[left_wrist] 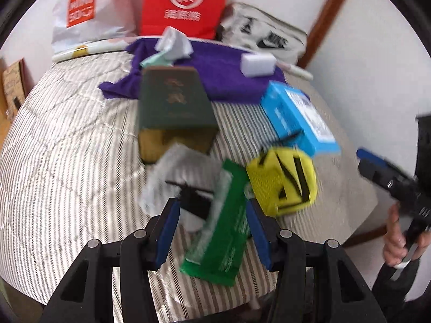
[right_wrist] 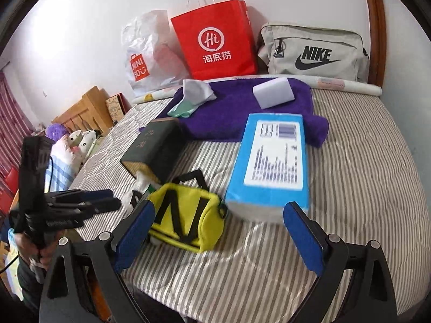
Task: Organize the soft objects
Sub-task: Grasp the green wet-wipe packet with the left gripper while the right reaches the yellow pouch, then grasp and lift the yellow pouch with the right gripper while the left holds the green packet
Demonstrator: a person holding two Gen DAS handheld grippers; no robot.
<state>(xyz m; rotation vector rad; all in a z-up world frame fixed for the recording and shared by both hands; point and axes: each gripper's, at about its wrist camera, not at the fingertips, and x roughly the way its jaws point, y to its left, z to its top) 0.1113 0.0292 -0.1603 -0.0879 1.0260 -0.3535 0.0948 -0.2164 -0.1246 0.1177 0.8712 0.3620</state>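
Observation:
My left gripper (left_wrist: 212, 215) is shut on a green soft pack (left_wrist: 221, 228) and holds it tilted above the striped bed (left_wrist: 67, 148). A grey cloth with black trim (left_wrist: 172, 177) lies just beyond it. A yellow pouch with black straps (left_wrist: 282, 180) lies to the right; in the right wrist view the pouch (right_wrist: 186, 215) sits just ahead of my open right gripper (right_wrist: 218, 215), close to its left finger. A purple towel (right_wrist: 237, 110) at the back carries a white sock (right_wrist: 196, 90) and a white sponge block (right_wrist: 273, 92).
A dark green box (left_wrist: 172, 102) and a blue packet (right_wrist: 272, 158) lie mid-bed. A red paper bag (right_wrist: 215, 43), a white plastic bag (right_wrist: 145, 53) and a grey Nike bag (right_wrist: 315, 51) stand against the wall. Wooden furniture (right_wrist: 83, 113) stands to the left.

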